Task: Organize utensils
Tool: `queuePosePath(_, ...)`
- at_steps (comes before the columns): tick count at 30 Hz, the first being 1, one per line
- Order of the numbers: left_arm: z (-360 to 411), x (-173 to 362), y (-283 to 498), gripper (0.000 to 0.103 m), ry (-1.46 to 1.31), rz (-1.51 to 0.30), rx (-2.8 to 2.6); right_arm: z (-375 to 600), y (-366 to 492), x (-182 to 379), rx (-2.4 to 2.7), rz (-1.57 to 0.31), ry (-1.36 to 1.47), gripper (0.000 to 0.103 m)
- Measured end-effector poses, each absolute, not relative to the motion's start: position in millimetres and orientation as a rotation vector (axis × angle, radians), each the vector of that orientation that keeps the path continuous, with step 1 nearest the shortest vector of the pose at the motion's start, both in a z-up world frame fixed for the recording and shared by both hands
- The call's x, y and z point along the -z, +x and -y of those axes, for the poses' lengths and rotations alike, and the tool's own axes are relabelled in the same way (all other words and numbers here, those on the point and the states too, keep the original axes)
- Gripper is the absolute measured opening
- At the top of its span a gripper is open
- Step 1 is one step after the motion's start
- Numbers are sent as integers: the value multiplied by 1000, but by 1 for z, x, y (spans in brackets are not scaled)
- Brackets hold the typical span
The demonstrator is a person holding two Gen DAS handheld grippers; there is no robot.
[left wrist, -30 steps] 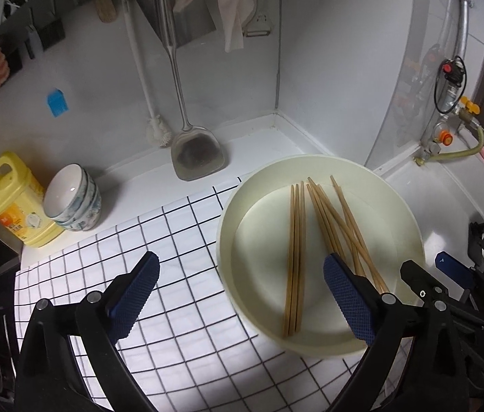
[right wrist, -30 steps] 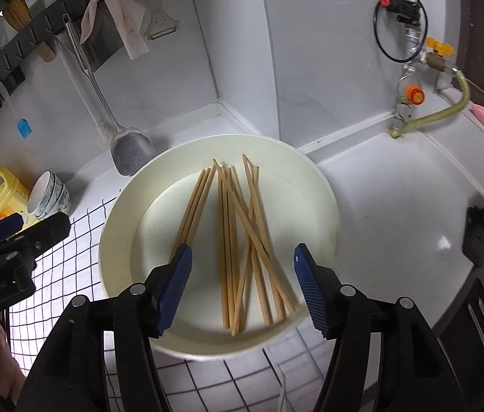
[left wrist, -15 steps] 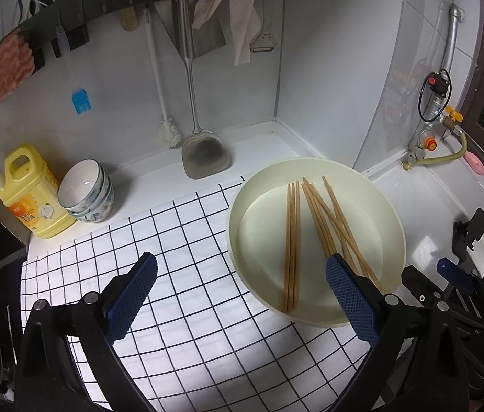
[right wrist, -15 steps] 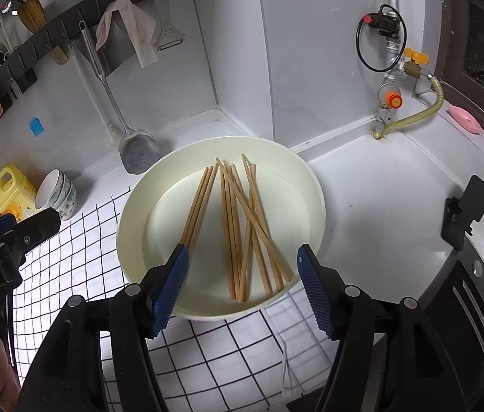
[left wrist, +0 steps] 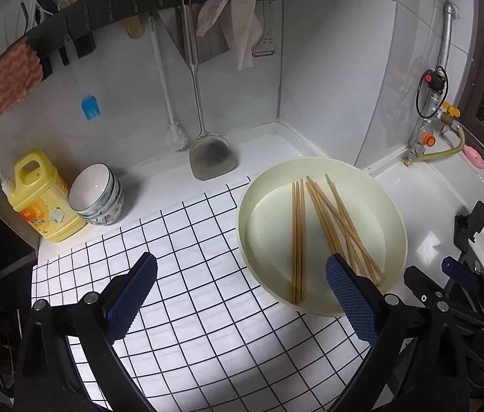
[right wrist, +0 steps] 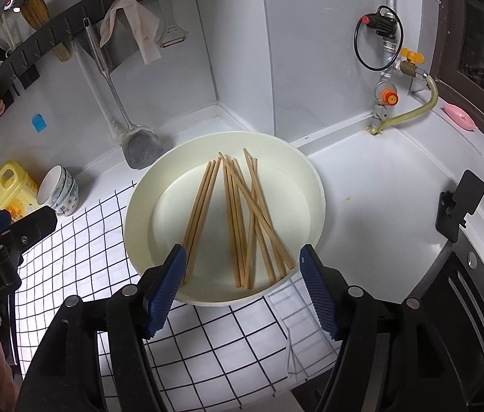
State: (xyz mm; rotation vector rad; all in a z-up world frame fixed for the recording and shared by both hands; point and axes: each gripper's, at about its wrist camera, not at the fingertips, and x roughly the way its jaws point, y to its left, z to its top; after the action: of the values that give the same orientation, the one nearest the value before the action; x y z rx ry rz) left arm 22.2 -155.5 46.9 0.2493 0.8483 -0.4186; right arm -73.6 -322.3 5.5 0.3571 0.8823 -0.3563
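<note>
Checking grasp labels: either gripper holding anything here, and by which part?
Nothing held. Left gripper is open and empty; right gripper is opening with nothing between its jaws. All chopsticks lie in the basin.

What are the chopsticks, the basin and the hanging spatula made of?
Chopsticks: probably bamboo or wood, tan and matte, with no shine.
Basin: likely plastic, an even cream colour with a soft, dull sheen; enamel cannot be ruled out.
Spatula: metal, probably stainless steel, grey with a bright reflective handle and a duller blade.

Black left gripper (left wrist: 238,279), blue textured pads (left wrist: 351,297), silver screws
</note>
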Motion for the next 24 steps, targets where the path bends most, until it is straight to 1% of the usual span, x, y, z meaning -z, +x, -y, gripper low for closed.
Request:
queuePosePath(3, 155, -48, 22, 97, 246, -850, 424, 320, -74, -8, 356, -882, 350, 68)
queuePosePath(24, 157, -49, 25, 97, 231, -865, 426, 318, -75, -12, 358, -878, 341, 68)
